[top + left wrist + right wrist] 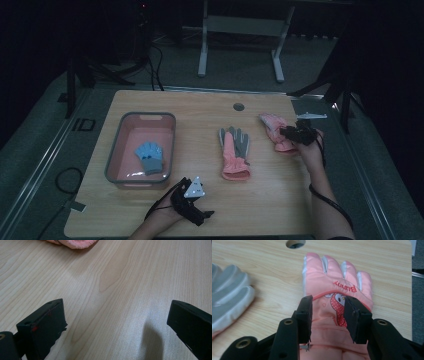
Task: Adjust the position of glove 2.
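Note:
A pink glove [274, 129] with a "Bunny" print [329, 285] lies flat near the table's right edge, fingers pointing away. My right gripper [296, 133] hovers over its back, and the jaws [328, 302] stand partly apart on either side of the print without squeezing the fabric. A second glove [235, 150], pink with a grey palm, lies in the middle of the table; its grey fingers [229, 297] show at the left. My left gripper [192, 196] rests near the front edge, open [117, 307] over bare wood, with that glove's pink cuff [75, 242] ahead.
A pink basin with a grey rim [114, 150] stands at the left and holds a small blue glove [150, 156]. A round cable hole [238, 107] sits at the back of the wooden table [200, 115]. A white-legged frame [202, 55] stands on the floor beyond.

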Available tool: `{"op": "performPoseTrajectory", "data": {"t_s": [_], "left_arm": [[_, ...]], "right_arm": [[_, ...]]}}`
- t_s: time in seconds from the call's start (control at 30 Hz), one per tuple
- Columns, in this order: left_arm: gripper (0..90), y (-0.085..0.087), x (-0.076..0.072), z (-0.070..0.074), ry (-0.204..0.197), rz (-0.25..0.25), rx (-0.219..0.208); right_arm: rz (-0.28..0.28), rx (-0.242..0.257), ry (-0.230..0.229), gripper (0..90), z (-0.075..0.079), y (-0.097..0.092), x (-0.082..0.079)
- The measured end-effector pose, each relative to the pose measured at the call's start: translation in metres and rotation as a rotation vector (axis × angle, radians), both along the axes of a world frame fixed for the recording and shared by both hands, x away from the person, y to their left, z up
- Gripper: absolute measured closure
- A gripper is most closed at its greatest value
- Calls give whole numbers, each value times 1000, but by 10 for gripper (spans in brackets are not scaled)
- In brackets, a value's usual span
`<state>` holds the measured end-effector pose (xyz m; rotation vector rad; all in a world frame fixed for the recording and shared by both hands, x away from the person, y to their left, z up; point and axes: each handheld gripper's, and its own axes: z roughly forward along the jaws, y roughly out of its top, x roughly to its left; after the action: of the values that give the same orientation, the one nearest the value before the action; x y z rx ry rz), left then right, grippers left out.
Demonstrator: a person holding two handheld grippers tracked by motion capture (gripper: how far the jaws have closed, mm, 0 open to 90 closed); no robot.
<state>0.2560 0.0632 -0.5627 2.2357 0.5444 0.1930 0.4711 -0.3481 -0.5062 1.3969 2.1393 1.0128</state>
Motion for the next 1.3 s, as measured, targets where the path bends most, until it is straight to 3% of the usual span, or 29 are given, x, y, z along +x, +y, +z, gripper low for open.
{"op": "performPoseTrajectory", "data": {"t_s": [0.2, 0.3, 0.4, 0.5, 0.57, 0.73, 1.0, 1.3], "left_arm": [[20, 0, 0, -1, 5, 5, -2], [20, 0, 0, -1, 4, 4, 0], [21, 1, 0, -1, 4, 4, 4], [20, 1, 0, -1, 3, 3, 7], [20, 0, 0, -2, 2, 1, 9], [21, 0, 0, -2, 3, -1, 10], [20, 0, -1, -2, 1, -3, 11], [20, 0, -1, -2, -2, -5, 15]], "right_arm": [[-29, -33, 36, 590, -15, -3, 14], [-29, -10, 53, 600, -21, -5, 18], [-14, 28, 71, 681, -26, -7, 20], [-2, 16, 72, 710, -27, -5, 20], [-16, 18, 76, 814, -26, -4, 18], [-55, 17, 84, 870, -24, -1, 15], [-132, 8, 81, 895, -8, 8, 4], [-168, -9, 11, 895, 37, 22, -38]]}}
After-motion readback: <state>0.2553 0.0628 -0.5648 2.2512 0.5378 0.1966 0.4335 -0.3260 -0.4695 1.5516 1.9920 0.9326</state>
